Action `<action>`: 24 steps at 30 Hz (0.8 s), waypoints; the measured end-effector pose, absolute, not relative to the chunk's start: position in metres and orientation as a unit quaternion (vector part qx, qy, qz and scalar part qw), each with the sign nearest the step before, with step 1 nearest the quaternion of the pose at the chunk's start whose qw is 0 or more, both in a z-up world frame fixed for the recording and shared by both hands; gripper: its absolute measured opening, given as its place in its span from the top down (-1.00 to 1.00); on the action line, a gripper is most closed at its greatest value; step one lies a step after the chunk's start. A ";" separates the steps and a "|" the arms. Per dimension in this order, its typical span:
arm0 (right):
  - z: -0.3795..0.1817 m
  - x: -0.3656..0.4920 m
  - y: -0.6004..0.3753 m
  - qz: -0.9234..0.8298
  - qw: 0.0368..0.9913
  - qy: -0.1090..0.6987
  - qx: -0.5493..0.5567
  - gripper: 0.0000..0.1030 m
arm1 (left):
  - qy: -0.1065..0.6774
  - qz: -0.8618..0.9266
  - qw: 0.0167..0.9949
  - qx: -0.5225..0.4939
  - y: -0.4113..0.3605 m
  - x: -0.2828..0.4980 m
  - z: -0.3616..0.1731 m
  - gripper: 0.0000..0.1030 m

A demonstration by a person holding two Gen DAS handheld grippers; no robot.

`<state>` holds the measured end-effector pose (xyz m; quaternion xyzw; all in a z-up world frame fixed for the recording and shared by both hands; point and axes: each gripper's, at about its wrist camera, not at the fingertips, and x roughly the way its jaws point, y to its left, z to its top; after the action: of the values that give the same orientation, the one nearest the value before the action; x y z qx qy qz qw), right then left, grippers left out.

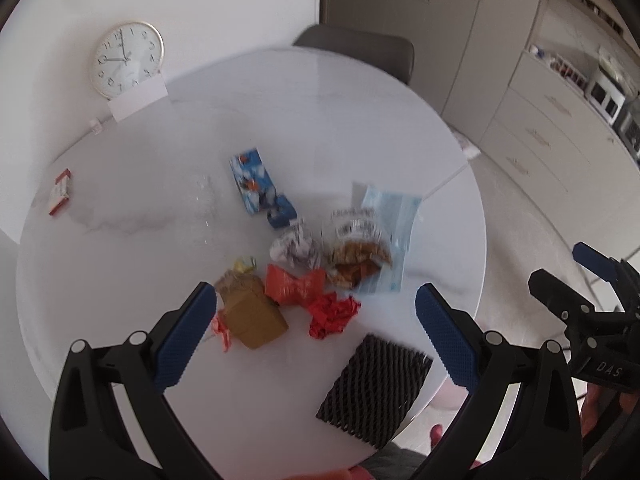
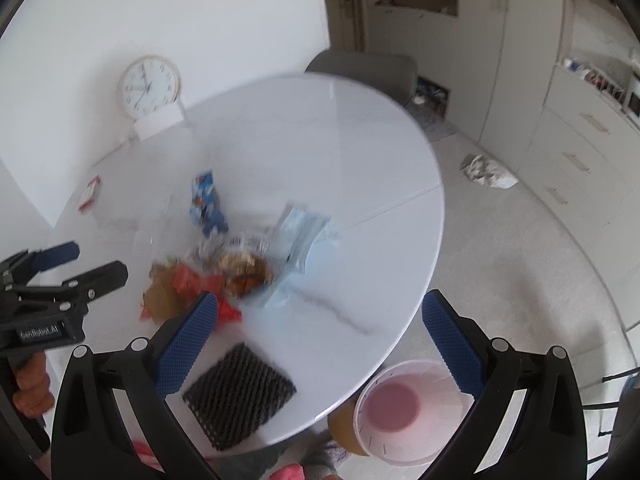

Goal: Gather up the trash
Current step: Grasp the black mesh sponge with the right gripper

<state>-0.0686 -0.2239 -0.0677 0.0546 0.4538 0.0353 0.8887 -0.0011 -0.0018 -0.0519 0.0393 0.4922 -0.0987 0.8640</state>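
Grippers both above the round white table (image 1: 120, 264), neither carrying anything. Left gripper (image 1: 316, 312): blue ribbed pads spread wide, nothing between them. Right gripper (image 2: 320, 320): pads likewise wide apart and empty.

Nearest trash: black foam netting sleeve (image 1: 376, 388), flat rectangle near the table's front edge. In the left wrist view it lies below and inside the right-hand pad, long axis running diagonally from near-left to far-right. In the right wrist view the same sleeve (image 2: 240, 394) sits just beside the left-hand pad, low in frame.

Beyond it: brown cardboard box (image 1: 252, 316) just beside the left gripper's left pad, crumpled red wrapper (image 1: 332, 314) close to centre between the pads, orange-red wrapper (image 1: 294, 284) touching the box. Further out: crumpled foil ball (image 1: 296, 246), clear snack bag (image 1: 360, 248), pale blue face mask (image 1: 390, 232), blue printed carton (image 1: 256, 186), small red-and-white pack (image 1: 60, 192) well apart at far left.

Pink-lined round waste bin (image 2: 408, 408) stands on the floor below the table's near edge, between the right gripper's pads in its own view.

Judgement: the left gripper is centred on the red wrapper cluster and the right is nearer the bin; the netting sleeve would need a turn of either wrist to cross its short axis.
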 end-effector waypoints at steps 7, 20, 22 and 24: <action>-0.147 -0.080 -0.196 0.086 0.839 0.535 0.051 -0.76 | 0.515 -0.088 0.851 0.050 0.012 -0.005 -0.080 -0.85; -0.216 -0.088 -0.173 0.044 0.765 0.629 0.131 0.24 | 0.539 -0.108 0.834 0.056 0.026 0.009 -0.103 -0.85; -0.220 -0.089 -0.173 0.048 0.758 0.630 0.159 0.58 | 0.539 -0.115 0.833 0.057 0.025 0.013 -0.105 -0.85; -0.216 -0.092 -0.174 0.044 0.760 0.627 0.165 0.67 | 0.540 -0.120 0.831 0.058 0.025 0.015 -0.106 -0.85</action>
<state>-0.0916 -0.1739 -0.2157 0.1652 0.6266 0.0436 0.7604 0.0152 0.0248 -0.1060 0.0581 0.5396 -0.1204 0.8313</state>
